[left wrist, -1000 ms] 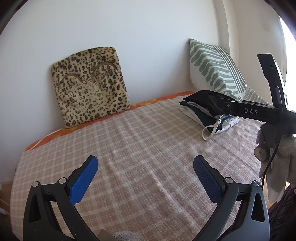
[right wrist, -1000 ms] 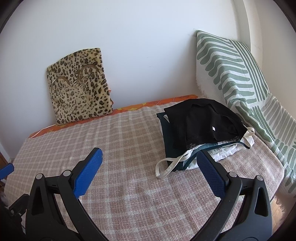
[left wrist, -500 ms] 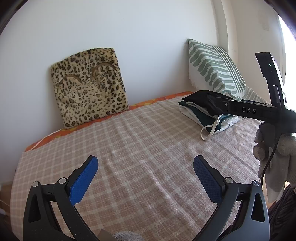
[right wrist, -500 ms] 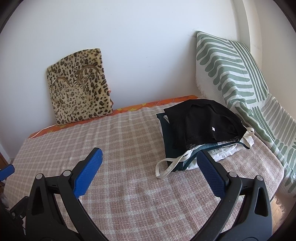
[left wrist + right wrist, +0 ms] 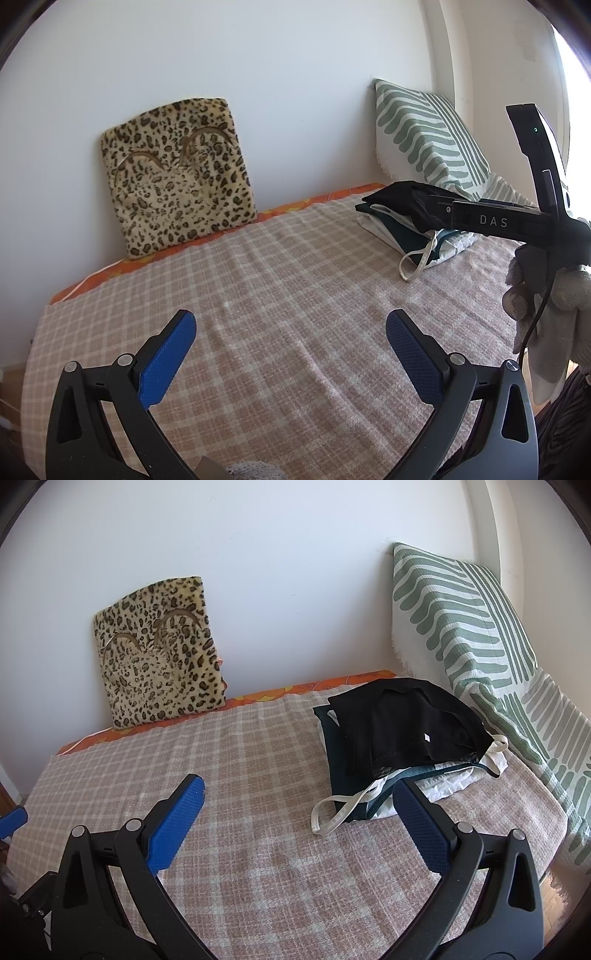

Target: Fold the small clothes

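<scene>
The left gripper [image 5: 291, 345] and the right gripper [image 5: 298, 812] are both wide open and hold nothing. The pile of clothes [image 5: 402, 738] lies on the bed [image 5: 258, 760] at 2 o'clock.

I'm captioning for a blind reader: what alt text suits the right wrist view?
An open right gripper hovers over a checked blanket, facing a clothes pile topped by a black garment. Leopard cushion and striped pillow lean on the wall.

Pink-and-cream checked blanket [image 5: 258, 849] — leopard-print cushion [image 5: 159, 664], green-striped white pillow [image 5: 461, 627] — black garment [image 5: 406, 723] topping pile.
</scene>
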Available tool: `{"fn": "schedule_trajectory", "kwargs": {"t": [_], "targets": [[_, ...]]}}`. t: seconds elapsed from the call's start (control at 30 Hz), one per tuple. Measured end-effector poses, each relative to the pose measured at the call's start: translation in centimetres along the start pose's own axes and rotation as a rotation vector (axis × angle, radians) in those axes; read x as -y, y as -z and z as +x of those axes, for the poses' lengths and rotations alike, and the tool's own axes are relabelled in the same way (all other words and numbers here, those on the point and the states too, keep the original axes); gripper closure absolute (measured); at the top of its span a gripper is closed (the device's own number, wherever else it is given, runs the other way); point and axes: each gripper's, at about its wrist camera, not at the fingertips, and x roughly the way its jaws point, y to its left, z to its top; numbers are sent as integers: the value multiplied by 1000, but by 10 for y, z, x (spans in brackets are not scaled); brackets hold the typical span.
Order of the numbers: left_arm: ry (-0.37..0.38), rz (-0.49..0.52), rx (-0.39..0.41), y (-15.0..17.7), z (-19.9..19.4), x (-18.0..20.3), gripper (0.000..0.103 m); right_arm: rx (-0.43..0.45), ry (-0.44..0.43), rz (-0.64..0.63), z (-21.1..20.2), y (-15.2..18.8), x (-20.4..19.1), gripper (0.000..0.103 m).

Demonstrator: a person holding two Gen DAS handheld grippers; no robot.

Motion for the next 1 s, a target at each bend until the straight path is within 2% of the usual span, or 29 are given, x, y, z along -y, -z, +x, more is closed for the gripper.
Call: {"fn": "schedule_trajectory", "kwargs": {"t": [1.0], "targets": [[7, -6, -4, 4, 1, -10, 1, -9, -1, -13, 3, 1, -5, 0]]}}
